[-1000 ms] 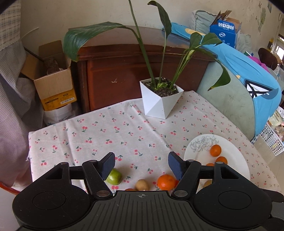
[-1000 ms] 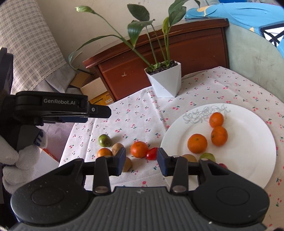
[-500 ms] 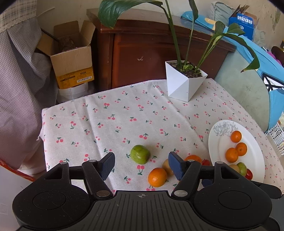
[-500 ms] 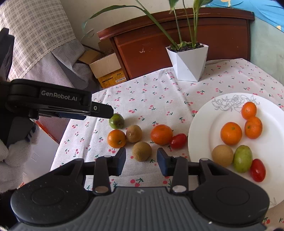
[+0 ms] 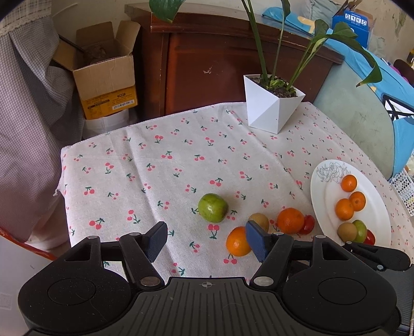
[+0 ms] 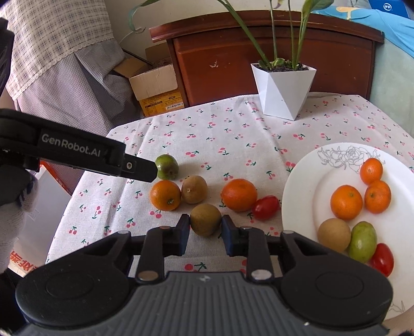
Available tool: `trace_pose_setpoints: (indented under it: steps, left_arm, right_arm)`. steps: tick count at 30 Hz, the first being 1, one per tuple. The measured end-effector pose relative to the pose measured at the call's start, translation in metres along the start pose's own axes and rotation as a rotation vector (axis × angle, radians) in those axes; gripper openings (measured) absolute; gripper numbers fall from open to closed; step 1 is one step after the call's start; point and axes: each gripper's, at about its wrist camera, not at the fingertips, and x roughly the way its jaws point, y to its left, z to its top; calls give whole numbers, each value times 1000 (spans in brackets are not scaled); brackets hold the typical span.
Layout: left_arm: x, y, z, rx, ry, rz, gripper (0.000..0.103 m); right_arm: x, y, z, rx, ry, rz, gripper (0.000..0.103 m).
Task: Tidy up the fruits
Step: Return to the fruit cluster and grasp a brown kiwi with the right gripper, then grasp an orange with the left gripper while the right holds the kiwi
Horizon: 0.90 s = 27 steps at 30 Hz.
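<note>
- A table covered by a pale tablecloth [image 5: 181,160] printed with small red cherries.
- Behind it, a dark reddish wooden cabinet [image 5: 220,64] against a cream wall [image 5: 85,13].
- A white angular pot [image 5: 271,106] with a tall leafy plant stands at the table's far edge.
- An open cardboard box [image 5: 103,77] sits left of the cabinet.
- Checked fabric [image 6: 51,38] hangs at the left.
- Soft daylight.

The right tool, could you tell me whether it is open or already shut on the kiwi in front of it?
Open, not yet clamped. The right tool has a finger on each side of the kiwi; a sliver of gap shows at the right finger.
</note>
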Motion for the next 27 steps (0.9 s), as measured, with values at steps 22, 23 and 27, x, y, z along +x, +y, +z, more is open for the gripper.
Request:
trace_pose_setpoints:
  steps: [22, 23, 27]
  left_arm:
    - [26, -35, -20, 201, -12, -19, 52]
    - [27, -36, -20, 205, -11, -19, 49]
    - [28, -39, -22, 232, -26, -5, 41]
  right_arm:
    - [-25, -27, -2, 91, -23, -18, 27]
    - [-25, -27, -2, 91, -22, -17, 27]
    - [-25, -27, -3, 91, -20, -16, 27]
